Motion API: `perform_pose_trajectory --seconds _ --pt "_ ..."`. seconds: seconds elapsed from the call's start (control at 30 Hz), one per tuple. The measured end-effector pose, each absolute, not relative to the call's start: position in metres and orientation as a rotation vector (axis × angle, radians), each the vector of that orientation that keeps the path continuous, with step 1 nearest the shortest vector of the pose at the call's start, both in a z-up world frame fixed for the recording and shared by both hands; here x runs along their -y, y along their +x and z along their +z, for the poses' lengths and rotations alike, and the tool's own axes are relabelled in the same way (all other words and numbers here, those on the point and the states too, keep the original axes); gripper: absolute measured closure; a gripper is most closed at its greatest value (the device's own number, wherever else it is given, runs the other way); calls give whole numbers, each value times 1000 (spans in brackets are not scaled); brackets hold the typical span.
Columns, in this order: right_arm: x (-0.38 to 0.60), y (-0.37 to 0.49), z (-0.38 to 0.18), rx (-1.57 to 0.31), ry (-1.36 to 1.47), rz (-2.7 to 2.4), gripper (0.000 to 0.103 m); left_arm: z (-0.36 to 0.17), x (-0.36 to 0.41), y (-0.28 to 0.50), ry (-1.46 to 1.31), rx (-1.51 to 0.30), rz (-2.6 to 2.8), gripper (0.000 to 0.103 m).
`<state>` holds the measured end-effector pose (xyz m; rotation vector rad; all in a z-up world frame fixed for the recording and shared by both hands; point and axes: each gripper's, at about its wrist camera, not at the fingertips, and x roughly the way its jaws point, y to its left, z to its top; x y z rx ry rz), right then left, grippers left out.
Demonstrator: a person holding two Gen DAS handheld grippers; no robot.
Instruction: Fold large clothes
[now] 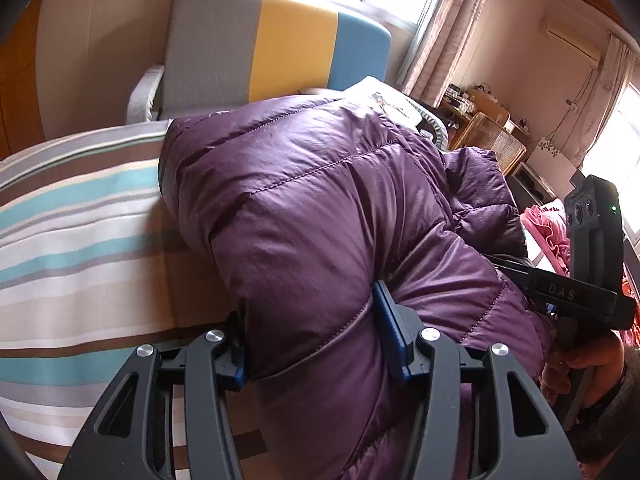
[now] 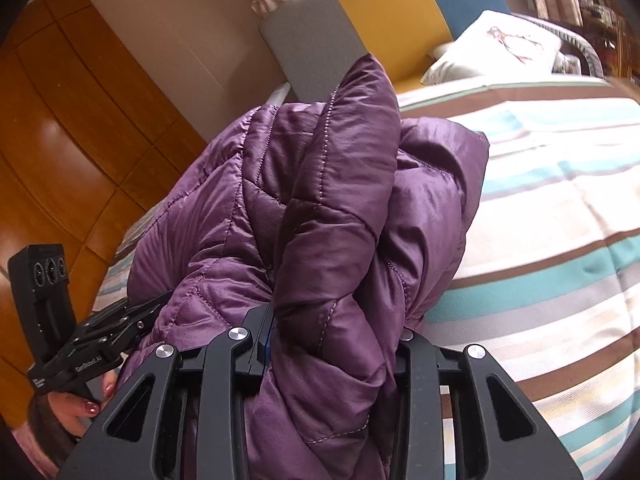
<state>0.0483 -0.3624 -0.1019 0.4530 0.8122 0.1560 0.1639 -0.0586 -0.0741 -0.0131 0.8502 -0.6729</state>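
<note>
From the left wrist view, the left claw (image 1: 316,344) is clamped on a thick roll of the purple jacket (image 1: 312,200), its blue pads sunk into the padding on both sides, and the jacket bulges up and away from it over the striped bed (image 1: 80,220), with part of it lying against the sheet near the grey, yellow and blue headboard (image 1: 280,40). The right claw (image 1: 520,276) shows at the far right edge, pushed into the same jacket, with a hand (image 1: 580,364) on its handle. The fabric is smooth and puffy, so I judge the main risk here is the padding squashing and sliding out from the pads if the pull goes sideways. From the right wrist view, the right claw (image 2: 332,344) is clamped on a bunched fistful of several layers of the jacket (image 2: 340,200), which stands up in a crumpled ridge above the bed (image 2: 540,220); a white pillow (image 2: 496,48) lies further back. The left claw (image 2: 132,316) reaches into the jacket at lower left. With so many layers gathered, a fold made from here could come out lopsided, or a hidden sleeve could drop loose, and uneven lifting by the two hands could twist the bundle
</note>
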Motion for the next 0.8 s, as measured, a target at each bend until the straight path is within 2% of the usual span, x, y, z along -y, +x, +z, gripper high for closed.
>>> perform_pose_trajectory --seconds 0.33,0.8 --pt "337 39 -90 -767 412 212 70 -55 21 168 -35 -790 -607 52" --pt "270 95 -85 -697 346 294 70 -41 -65 229 -65 -713 -459 52"
